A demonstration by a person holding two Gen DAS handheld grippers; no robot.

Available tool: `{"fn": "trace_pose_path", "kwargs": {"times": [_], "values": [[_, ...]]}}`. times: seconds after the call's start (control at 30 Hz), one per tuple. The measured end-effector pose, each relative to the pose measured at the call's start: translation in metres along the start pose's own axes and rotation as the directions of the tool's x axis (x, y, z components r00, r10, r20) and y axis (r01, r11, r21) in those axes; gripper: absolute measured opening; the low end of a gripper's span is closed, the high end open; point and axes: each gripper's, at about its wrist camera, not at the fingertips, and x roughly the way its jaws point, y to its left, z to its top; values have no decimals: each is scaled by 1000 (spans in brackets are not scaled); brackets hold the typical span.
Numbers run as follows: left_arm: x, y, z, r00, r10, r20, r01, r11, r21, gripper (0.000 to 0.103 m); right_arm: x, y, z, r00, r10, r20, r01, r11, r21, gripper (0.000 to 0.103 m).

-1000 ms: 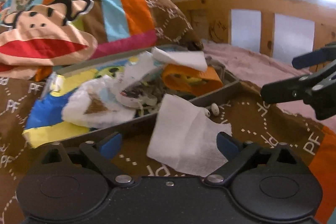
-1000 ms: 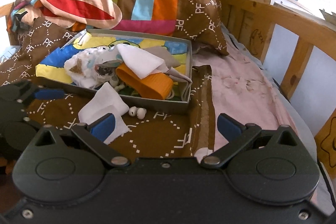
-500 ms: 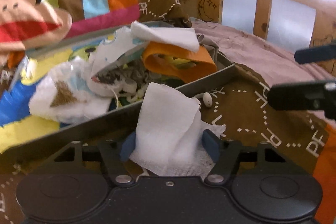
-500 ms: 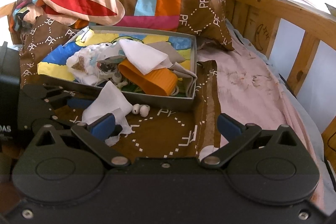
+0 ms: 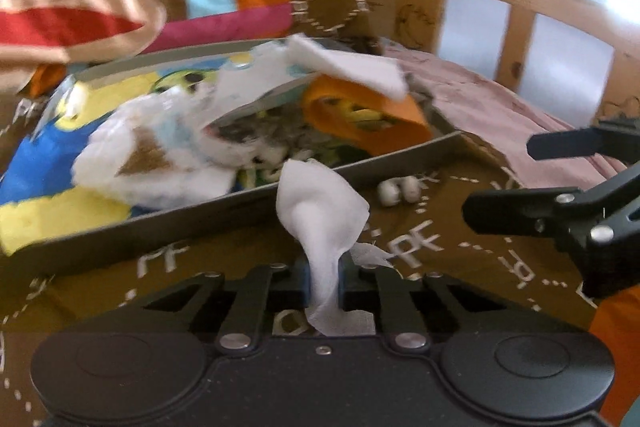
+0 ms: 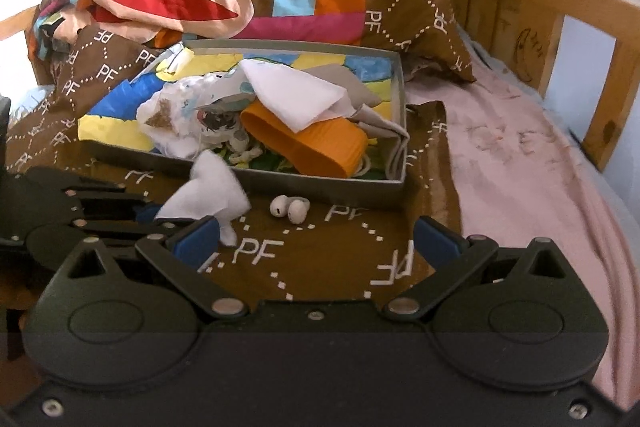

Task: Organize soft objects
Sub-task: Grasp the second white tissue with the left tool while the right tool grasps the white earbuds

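Cloth (image 5: 320, 211) is pinched in the left tool (image 5: 323, 279), just closed; lift it clear over the tray (image 5: 200, 223) wall; right tool (image 6: 316, 243) gapes empty.

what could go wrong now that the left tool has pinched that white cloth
The left tool, whose jaws have just been closing, grips the white cloth only by a bunched strip, so it might slip out when lifted. Its loose tail hangs near two earbuds on the blanket and could drag them. The right tool is open close by and could bump it.

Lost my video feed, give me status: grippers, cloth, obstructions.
Left gripper just closed, shut on white cloth. Right gripper open, empty. Cloth outside tray. Two earbuds beside it.
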Motion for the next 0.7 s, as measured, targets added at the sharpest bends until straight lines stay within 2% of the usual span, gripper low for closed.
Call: {"fn": "trace_pose_path", "kwargs": {"times": [0.07,0.23,0.4,0.57,0.7], "values": [[-3,6,-1,1000,17,0,-17,999,-29,11,9,-1,0,1000,12,-5,-12,1000,18,100],[-5,18,-2,998,66,2,-65,994,-90,10,37,2,0,999,24,-45,-23,1000,21,77],[-3,24,-1,997,80,7,-78,989,-123,10,60,11,1,997,41,-62,-40,999,11,67],[-1,28,0,996,90,8,-88,985,-147,10,77,19,3,996,55,-72,-55,998,3,49],[0,27,0,995,100,9,-98,982,-161,10,80,23,3,996,64,-68,-64,998,3,28]]}}
